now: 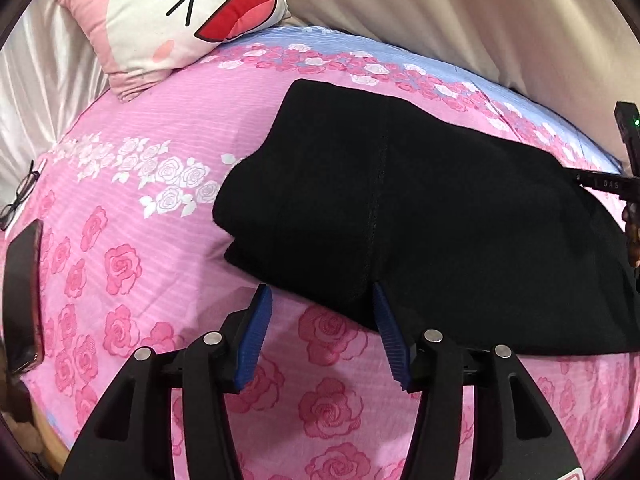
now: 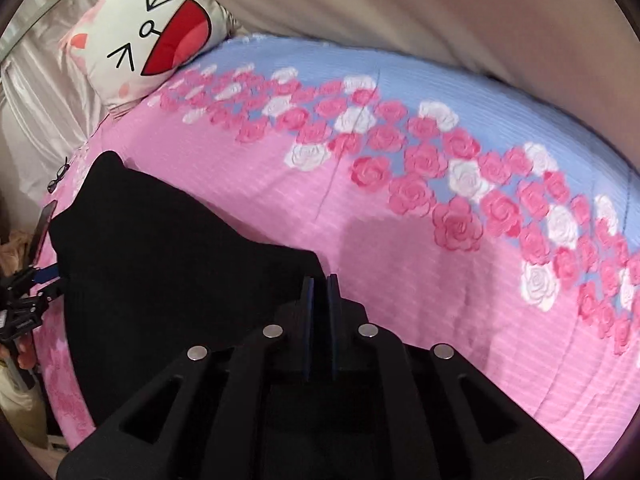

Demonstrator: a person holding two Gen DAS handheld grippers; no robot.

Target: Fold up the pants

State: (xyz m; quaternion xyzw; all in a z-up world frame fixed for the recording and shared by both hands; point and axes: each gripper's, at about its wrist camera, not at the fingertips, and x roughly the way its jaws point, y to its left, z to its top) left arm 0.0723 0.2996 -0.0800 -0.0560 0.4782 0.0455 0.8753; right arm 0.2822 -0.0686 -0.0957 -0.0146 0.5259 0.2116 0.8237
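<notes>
Black pants [image 1: 400,208] lie folded in layers on the pink rose-print bed cover [image 1: 120,240]. My left gripper [image 1: 320,292] is open, its blue pads just at the near edge of the pants, holding nothing. In the right wrist view the pants [image 2: 168,272] lie at the left, and my right gripper [image 2: 319,280] is shut on their right corner, with black cloth between the blue pads. The right gripper's body shows at the right edge of the left wrist view [image 1: 624,152]. The left gripper shows at the far left of the right wrist view [image 2: 36,280].
A cartoon-face pillow [image 1: 172,12] lies at the head of the bed. Eyeglasses [image 1: 20,196] and a dark phone [image 1: 24,296] lie at the bed's left edge. A beige curtain [image 1: 480,8] hangs behind. The cover turns blue [image 2: 400,80] toward the far side.
</notes>
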